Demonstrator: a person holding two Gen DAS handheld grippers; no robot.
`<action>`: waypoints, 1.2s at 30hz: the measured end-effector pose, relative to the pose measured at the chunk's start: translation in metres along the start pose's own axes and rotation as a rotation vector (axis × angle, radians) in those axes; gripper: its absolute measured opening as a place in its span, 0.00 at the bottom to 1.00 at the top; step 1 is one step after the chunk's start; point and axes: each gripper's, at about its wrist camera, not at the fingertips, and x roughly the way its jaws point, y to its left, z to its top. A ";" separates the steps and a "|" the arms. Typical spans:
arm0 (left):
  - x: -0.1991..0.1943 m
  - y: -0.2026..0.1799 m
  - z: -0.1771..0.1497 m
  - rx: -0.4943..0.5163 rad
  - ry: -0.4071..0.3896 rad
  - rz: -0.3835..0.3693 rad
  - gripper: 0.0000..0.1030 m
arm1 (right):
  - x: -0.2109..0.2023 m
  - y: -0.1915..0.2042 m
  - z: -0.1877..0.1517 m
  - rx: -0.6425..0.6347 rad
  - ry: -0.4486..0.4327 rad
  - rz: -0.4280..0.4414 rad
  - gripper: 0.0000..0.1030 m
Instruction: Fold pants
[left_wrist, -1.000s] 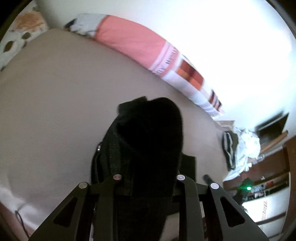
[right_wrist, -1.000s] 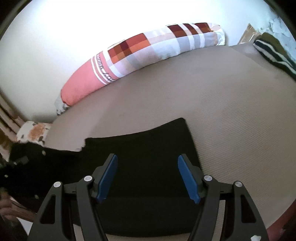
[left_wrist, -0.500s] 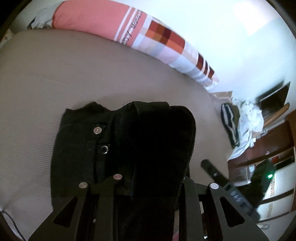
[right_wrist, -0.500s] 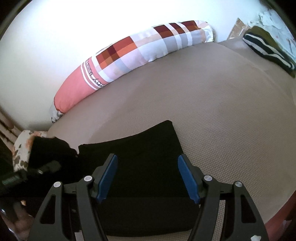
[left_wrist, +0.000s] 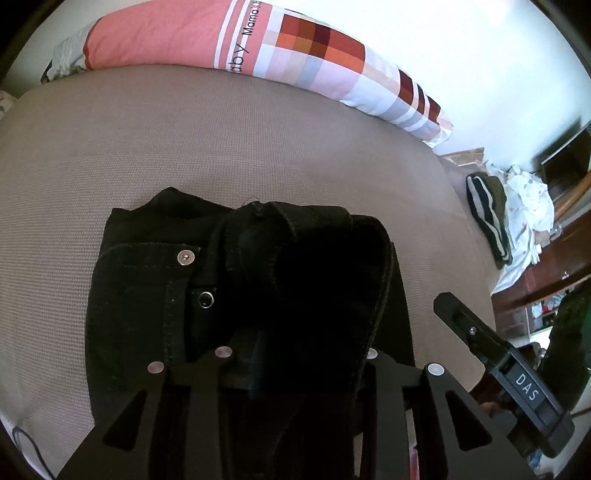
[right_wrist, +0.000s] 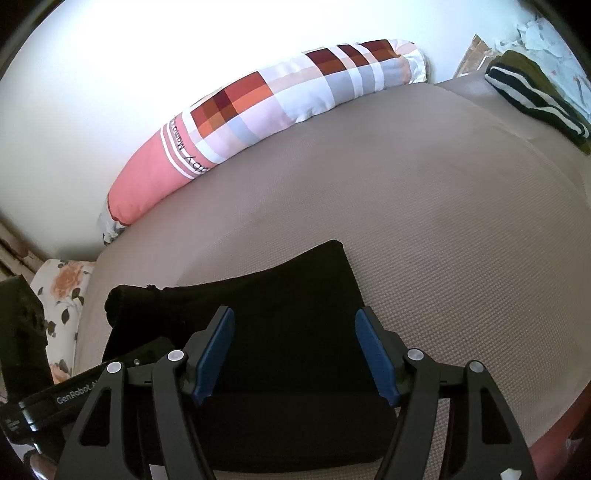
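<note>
1. Pants (left_wrist: 229, 295): black, on the bed (left_wrist: 221, 155), a fold bunched between my left gripper's (left_wrist: 295, 354) jaws, which have just been opening.
2. My right gripper (right_wrist: 293, 350): jaws wide, empty, above the flat pant leg.

free: bare bed cover (right_wrist: 424, 221) beyond and right of black pants (right_wrist: 288, 295) | blocked far edge: long pillow (right_wrist: 258, 110) against wall | far right corner: striped garment (right_wrist: 535, 92) | left: floral pillow (right_wrist: 62, 291)
</note>
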 end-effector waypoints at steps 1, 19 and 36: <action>0.000 0.000 0.000 -0.002 0.001 -0.006 0.33 | 0.000 0.000 0.000 0.000 0.000 0.002 0.64; -0.044 0.034 -0.012 -0.008 -0.116 0.058 0.59 | 0.010 -0.003 -0.007 0.004 0.060 0.067 0.64; -0.050 0.123 -0.059 -0.139 -0.100 0.217 0.62 | 0.058 -0.005 -0.025 0.098 0.346 0.318 0.64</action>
